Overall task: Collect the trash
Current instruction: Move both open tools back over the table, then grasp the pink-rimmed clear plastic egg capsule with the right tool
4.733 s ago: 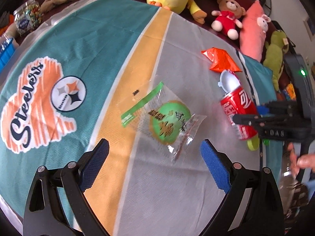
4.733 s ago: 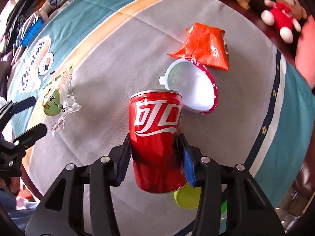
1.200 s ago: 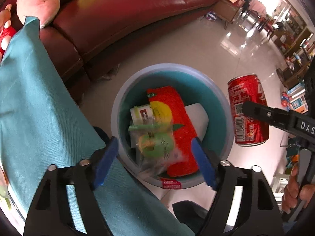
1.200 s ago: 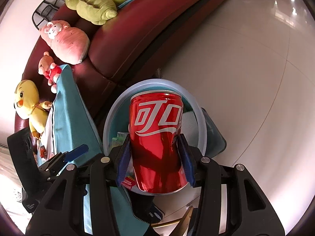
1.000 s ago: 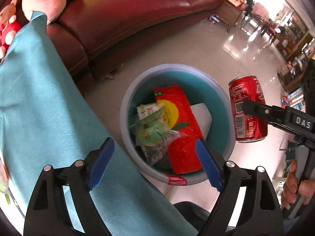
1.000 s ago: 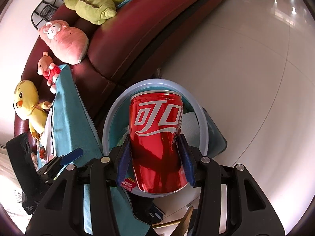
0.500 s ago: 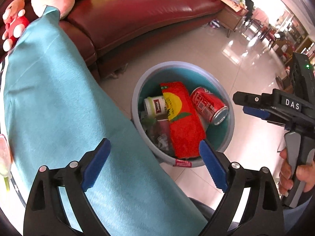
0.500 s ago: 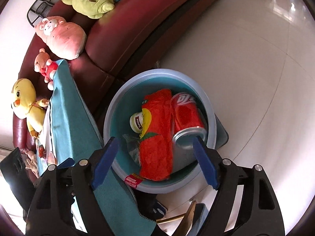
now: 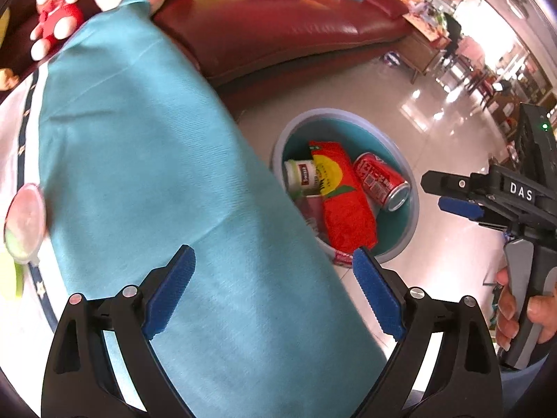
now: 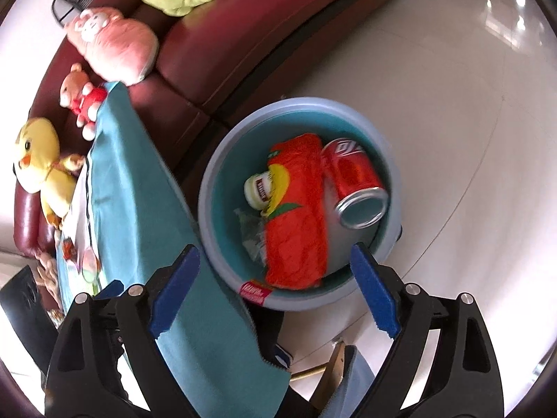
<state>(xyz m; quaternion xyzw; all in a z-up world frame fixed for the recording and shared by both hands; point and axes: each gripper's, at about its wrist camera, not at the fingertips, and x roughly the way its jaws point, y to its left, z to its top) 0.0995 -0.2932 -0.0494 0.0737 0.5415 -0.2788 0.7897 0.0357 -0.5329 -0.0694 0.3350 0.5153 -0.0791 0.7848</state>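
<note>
A round blue-grey bin (image 9: 393,139) (image 10: 390,160) stands on the floor beside the table. In it lie a red cola can (image 9: 381,181) (image 10: 353,181), an orange-red snack bag (image 9: 344,205) (image 10: 296,209), a small white jar (image 9: 299,176) (image 10: 257,190) and a clear wrapper (image 10: 250,233). My left gripper (image 9: 275,292) is open and empty over the teal tablecloth (image 9: 139,174). My right gripper (image 10: 275,289) is open and empty above the bin's near rim; it also shows in the left wrist view (image 9: 452,195), right of the bin.
A dark red sofa (image 9: 278,28) (image 10: 216,55) with plush toys (image 10: 111,45) runs behind the bin. A white round lid (image 9: 24,223) lies on the table at the far left. Shiny tiled floor (image 10: 435,87) surrounds the bin.
My right gripper opened and the cola can dropped into the bin. The green wrapper left my left gripper earlier and lies in the bin. Both grippers have drawn back toward the table.
</note>
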